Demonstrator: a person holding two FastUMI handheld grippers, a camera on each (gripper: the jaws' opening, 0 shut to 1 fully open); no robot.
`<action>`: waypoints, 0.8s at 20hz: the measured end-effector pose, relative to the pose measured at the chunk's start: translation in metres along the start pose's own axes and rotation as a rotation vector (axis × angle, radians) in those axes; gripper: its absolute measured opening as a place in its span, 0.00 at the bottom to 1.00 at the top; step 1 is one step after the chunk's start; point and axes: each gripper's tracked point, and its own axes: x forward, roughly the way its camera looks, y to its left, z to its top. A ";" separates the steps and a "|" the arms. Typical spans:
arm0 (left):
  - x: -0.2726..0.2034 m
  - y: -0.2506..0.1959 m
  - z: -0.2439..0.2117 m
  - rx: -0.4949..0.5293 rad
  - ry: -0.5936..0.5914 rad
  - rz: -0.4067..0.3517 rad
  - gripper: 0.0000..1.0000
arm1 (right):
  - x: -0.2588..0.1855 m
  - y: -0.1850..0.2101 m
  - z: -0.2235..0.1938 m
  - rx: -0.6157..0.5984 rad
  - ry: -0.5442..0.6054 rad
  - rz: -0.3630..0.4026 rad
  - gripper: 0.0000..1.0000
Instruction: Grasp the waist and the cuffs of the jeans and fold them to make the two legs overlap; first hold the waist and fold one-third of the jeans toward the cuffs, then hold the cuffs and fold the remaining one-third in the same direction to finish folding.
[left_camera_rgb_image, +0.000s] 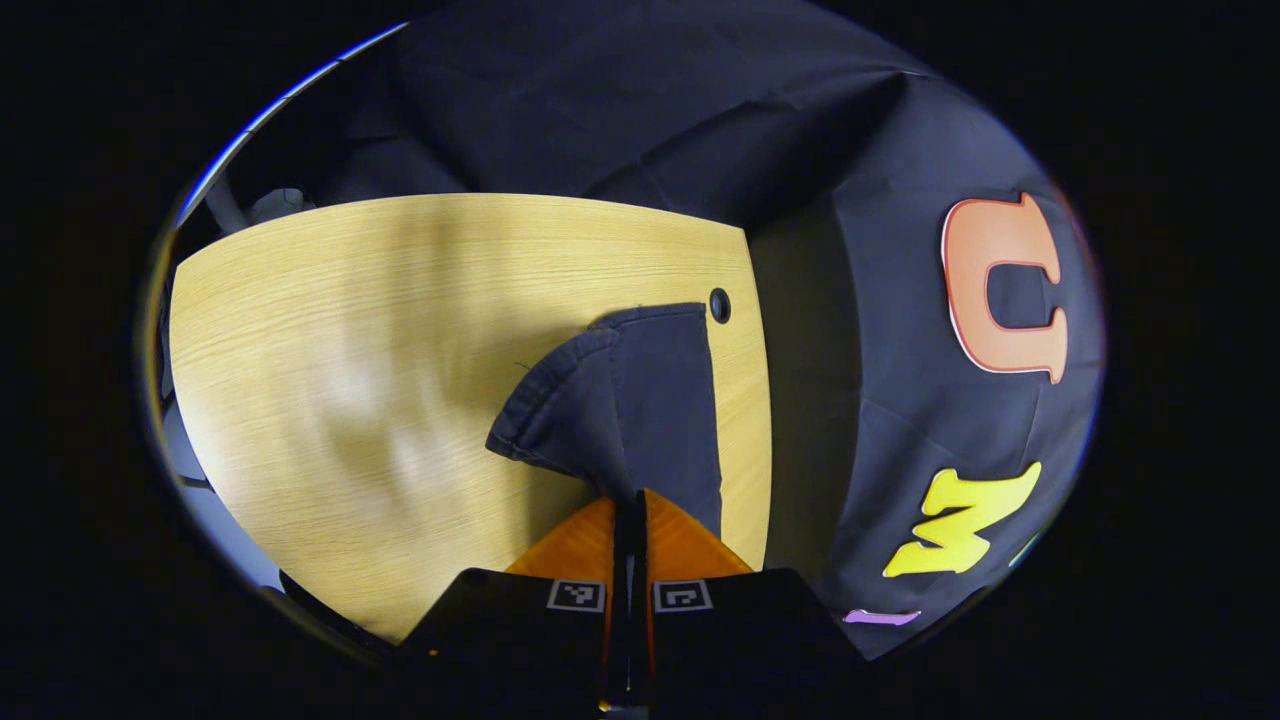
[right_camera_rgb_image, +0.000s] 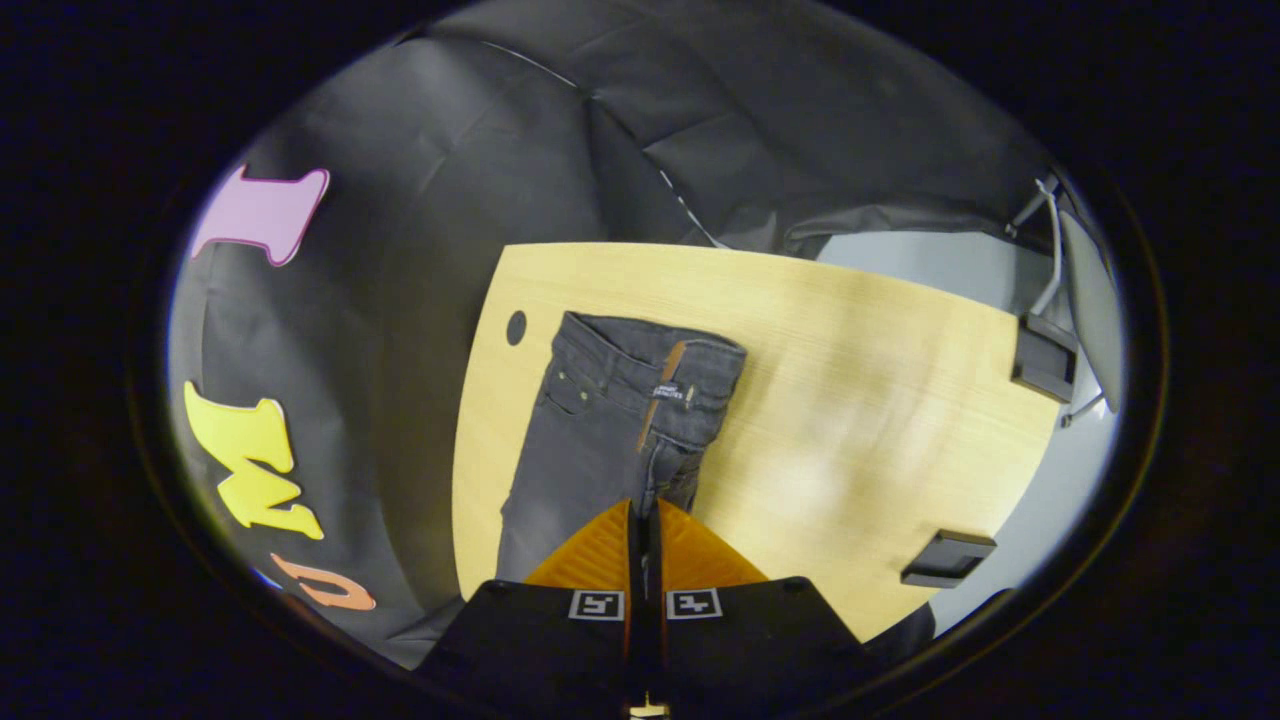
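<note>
Nearest in the left gripper view: left gripper (left_camera_rgb_image: 628, 497), fingers pressed together with hardly a gap, clamped on dark cloth of the jeans (left_camera_rgb_image: 625, 400) right at the tips. From that pinch, cloth fanning upward over the wooden table (left_camera_rgb_image: 330, 330), lifted at the near end, one hemmed edge curling over on the left side, far end lying flat close to the table's right edge. Small round hole (left_camera_rgb_image: 720, 305) in the tabletop just beside the far corner of the cloth. Black wall cloth (left_camera_rgb_image: 880, 330) hanging beyond the table's right edge and behind it. Nearest in the right gripper view: right gripper (right_camera_rgb_image: 646, 507), fingers likewise drawn close together and pinching the cloth where it meets the tips. Jeans (right_camera_rgb_image: 610, 410) stretched away from that grip toward the far left corner of the table (right_camera_rgb_image: 850, 400), waistband (right_camera_rgb_image: 650, 350) at the far end with a brown patch and a small label on it, label too small to make out. Round hole (right_camera_rgb_image: 516, 327) just left of the waistband. Two dark box-like fittings (right_camera_rgb_image: 1043, 360) clipped at the table's right edge, and a grey chair (right_camera_rgb_image: 1085, 290) beyond them on a pale floor.
</note>
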 end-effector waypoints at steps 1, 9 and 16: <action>0.008 -0.009 0.003 -0.007 0.012 0.000 0.04 | 0.004 0.009 0.003 -0.016 0.002 0.002 0.00; 0.073 -0.060 0.029 0.009 0.082 0.065 0.04 | 0.055 0.096 0.036 -0.126 -0.007 0.049 0.00; 0.163 -0.071 0.042 0.049 0.158 0.193 0.04 | 0.147 0.126 0.058 -0.172 -0.020 0.048 0.01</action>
